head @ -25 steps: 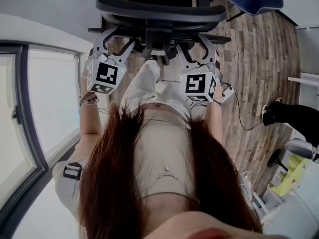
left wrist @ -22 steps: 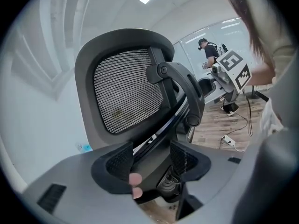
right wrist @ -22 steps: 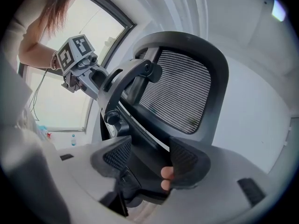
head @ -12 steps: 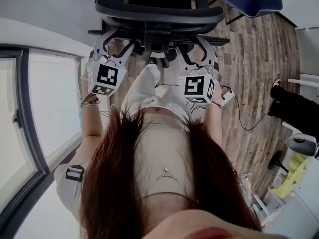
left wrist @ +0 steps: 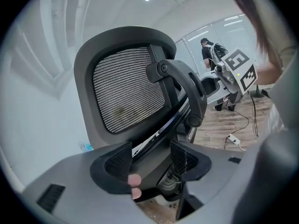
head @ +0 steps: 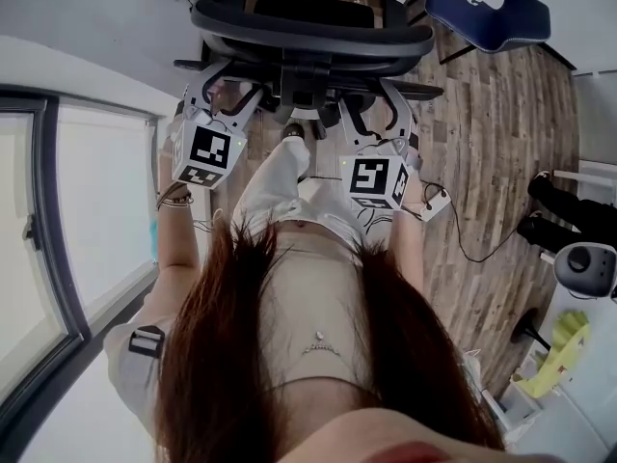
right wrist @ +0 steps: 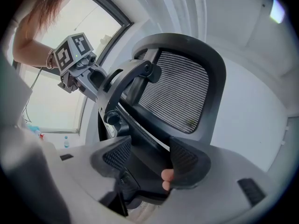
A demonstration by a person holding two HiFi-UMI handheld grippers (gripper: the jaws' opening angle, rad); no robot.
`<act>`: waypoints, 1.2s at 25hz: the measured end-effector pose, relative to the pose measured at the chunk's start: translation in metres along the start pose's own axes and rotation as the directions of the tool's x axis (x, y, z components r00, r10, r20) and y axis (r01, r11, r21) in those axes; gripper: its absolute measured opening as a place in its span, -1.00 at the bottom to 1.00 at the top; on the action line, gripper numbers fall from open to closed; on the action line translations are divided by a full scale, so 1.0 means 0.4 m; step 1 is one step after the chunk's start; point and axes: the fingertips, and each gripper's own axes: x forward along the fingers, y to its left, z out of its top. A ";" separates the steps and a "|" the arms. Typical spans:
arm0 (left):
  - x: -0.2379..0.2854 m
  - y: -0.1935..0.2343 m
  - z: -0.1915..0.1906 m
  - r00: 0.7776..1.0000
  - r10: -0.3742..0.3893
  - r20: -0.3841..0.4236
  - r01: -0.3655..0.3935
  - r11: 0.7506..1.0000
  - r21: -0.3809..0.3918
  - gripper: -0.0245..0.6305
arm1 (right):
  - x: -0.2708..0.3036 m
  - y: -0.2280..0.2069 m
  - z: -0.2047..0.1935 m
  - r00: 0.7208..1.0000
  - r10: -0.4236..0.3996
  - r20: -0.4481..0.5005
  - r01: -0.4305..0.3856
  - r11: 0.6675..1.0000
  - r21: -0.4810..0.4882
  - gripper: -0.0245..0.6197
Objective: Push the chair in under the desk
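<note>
A black office chair [head: 308, 27] with a mesh backrest [left wrist: 126, 94] stands in front of me, at the top of the head view. My left gripper [head: 220, 83] and right gripper [head: 374, 99] both reach up against the rear frame under its back. The left gripper [left wrist: 150, 158] is open, and the chair's black back support sits between its spread jaws. The right gripper [right wrist: 149, 155] is open the same way, straddling the same frame from the other side. A pale surface [head: 87, 17] lies beyond the chair at the upper left; I cannot tell whether it is the desk.
A glass wall with a dark frame [head: 43, 220] runs along the left. A blue seat [head: 487, 8] stands at the upper right. A cable and power strip [head: 439, 199] lie on the wooden floor. Another person's feet [head: 545, 215] and white equipment [head: 583, 268] are at the right.
The chair and both grippers have shifted slightly forward, up the head view. The other person's feet at the right have moved.
</note>
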 end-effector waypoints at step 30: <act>0.106 0.109 0.003 1.000 0.011 0.004 -0.011 1.000 -0.016 -0.17 | 0.139 -0.054 0.022 0.998 -0.040 0.051 0.041 0.999 -0.026 -0.11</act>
